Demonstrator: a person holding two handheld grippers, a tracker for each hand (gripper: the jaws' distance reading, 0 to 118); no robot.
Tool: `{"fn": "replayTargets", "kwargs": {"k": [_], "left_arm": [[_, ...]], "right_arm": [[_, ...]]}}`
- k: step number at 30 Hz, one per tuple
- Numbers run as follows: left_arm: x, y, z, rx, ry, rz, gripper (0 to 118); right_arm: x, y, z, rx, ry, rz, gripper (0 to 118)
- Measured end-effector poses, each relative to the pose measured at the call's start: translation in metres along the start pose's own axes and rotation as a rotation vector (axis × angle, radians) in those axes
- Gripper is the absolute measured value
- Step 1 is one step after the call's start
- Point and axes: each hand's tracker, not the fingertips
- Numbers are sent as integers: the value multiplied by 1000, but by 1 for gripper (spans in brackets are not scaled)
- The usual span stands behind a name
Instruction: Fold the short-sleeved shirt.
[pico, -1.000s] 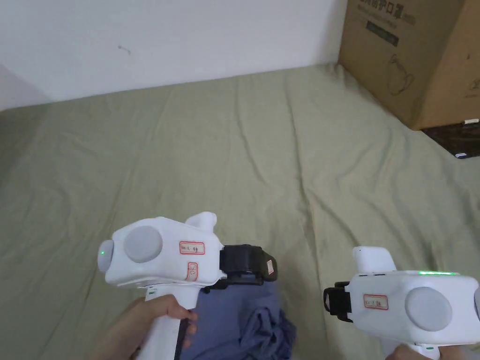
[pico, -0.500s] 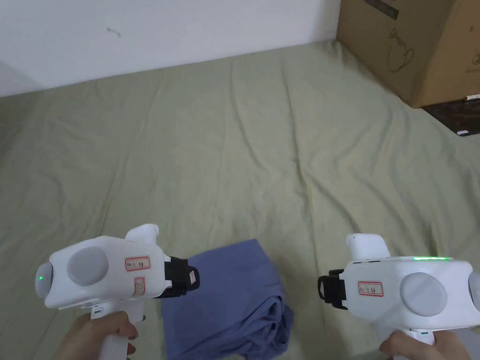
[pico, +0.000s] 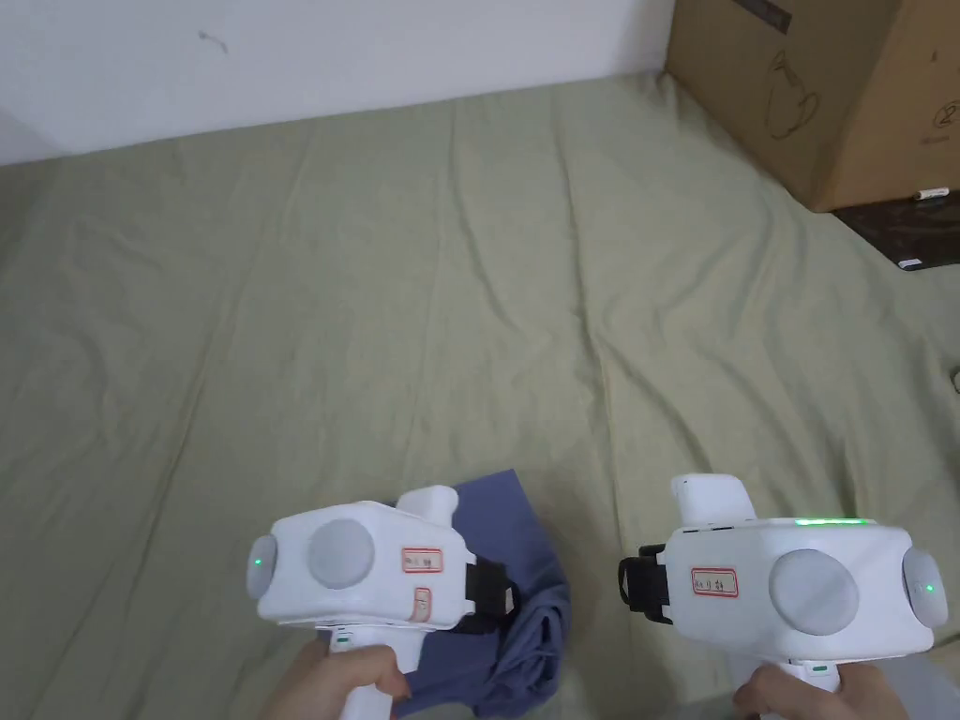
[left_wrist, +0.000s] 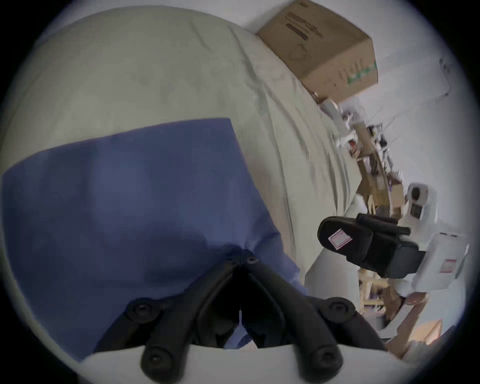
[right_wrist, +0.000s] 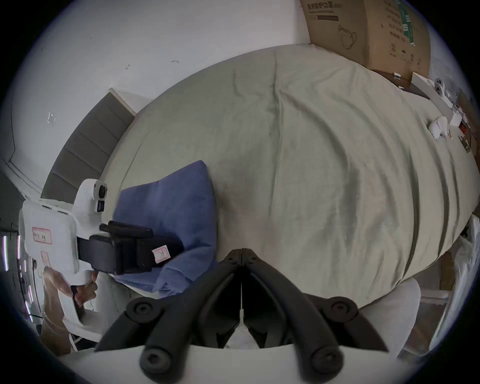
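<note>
My left tool (pico: 511, 597) hangs over the near right part of the folded blue shirt (pico: 525, 534), which lies on the olive sheet (pico: 422, 309) at the near edge of the bed. In the left gripper view that tool's (left_wrist: 242, 259) jaws are drawn together at the tips, right at a pucker of blue cloth; whether fabric is actually pinched between them I cannot tell. Shirt (left_wrist: 117, 207) from there: top layer flat and smooth, with one clean corner pointing toward the far side of the bed. Near right edge of it is bunched into loose folds. My right tool (pico: 633, 586) is off to the right of the shirt, over bare sheet, apart from the cloth. In the right gripper view its (right_wrist: 241, 253) jaws meet tip to tip with nothing between them, the sheet (right_wrist: 324, 169) beyond. Left tool (right_wrist: 161, 253) also shows there, over the shirt (right_wrist: 171, 197). A cardboard box (pico: 825, 84) stands at the far right corner of the bed, against the white wall (pico: 328, 56). Sheet is creased in long ridges running away from me.
</note>
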Motion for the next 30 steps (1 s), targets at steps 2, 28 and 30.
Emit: {"fn": "replayTargets", "kwargs": {"k": [2, 28, 30], "left_arm": [[8, 0, -5, -5, -26, -8, 0], [-43, -24, 114, 281, -221, 114, 0], [-68, -33, 125, 327, -194, 170, 0]], "right_arm": [[4, -3, 2, 0, -18, 3, 0], [-34, 28, 11, 32, 33, 87, 0], [-55, 34, 2, 13, 73, 136, 0]]}}
